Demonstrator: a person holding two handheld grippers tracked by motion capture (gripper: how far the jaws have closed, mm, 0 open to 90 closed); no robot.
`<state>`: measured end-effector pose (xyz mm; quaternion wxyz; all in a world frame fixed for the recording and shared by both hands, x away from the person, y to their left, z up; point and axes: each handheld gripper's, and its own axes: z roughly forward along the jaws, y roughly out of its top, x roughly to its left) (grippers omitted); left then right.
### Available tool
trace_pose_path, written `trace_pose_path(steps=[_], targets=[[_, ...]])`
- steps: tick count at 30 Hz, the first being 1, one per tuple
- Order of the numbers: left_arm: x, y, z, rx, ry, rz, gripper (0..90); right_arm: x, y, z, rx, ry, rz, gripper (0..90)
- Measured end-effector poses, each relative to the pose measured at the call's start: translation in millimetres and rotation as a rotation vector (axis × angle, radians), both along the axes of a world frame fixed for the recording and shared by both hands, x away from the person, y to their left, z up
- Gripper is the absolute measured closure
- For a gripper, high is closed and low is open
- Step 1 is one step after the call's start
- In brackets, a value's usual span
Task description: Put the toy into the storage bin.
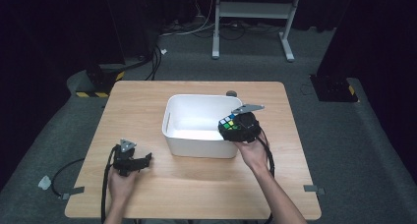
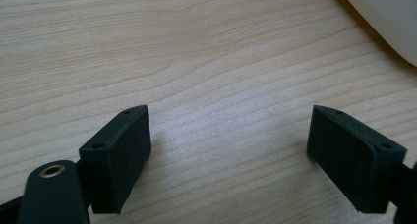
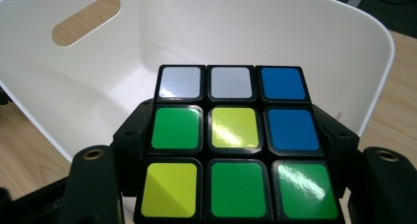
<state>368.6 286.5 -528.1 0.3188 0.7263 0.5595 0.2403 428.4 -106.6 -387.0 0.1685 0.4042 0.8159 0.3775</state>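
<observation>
A scrambled puzzle cube (image 1: 229,124) (image 3: 231,140) with green, yellow, blue and white tiles is clamped between the jaws of my right gripper (image 1: 236,128) (image 3: 231,155). The cube hangs over the near right corner of a white plastic bin (image 1: 178,111) (image 3: 206,32), just above its rim. The bin has an oval handle slot (image 3: 86,18) in its far wall. My left gripper (image 1: 142,160) (image 2: 228,155) rests low over the wooden table (image 1: 142,101) (image 2: 196,62), to the left of the bin, jaws wide apart with nothing between them.
A corner of the bin (image 2: 388,17) lies ahead and to the right of the left gripper. A small dark round thing (image 1: 231,93) sits on the table behind the bin. A white frame (image 1: 253,17), cables and black stands are on the floor beyond.
</observation>
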Motion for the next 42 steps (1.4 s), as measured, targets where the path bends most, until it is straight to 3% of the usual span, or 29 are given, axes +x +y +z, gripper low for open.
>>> trace_pose_path(steps=[29,32,42], targets=[[0.0,-0.1,0.0,0.0,0.0,0.0,16.9,-1.5,0.2,-3.1,-0.017,-0.001,0.007,33.6],[0.0,0.0,0.0,0.0,0.0,0.001,17.0,-3.0,-2.7,0.1,0.007,-0.02,0.006,34.2],[0.0,0.0,0.0,0.0,0.0,0.001,17.1,-3.2,-3.7,1.5,0.016,-0.028,0.009,33.9]])
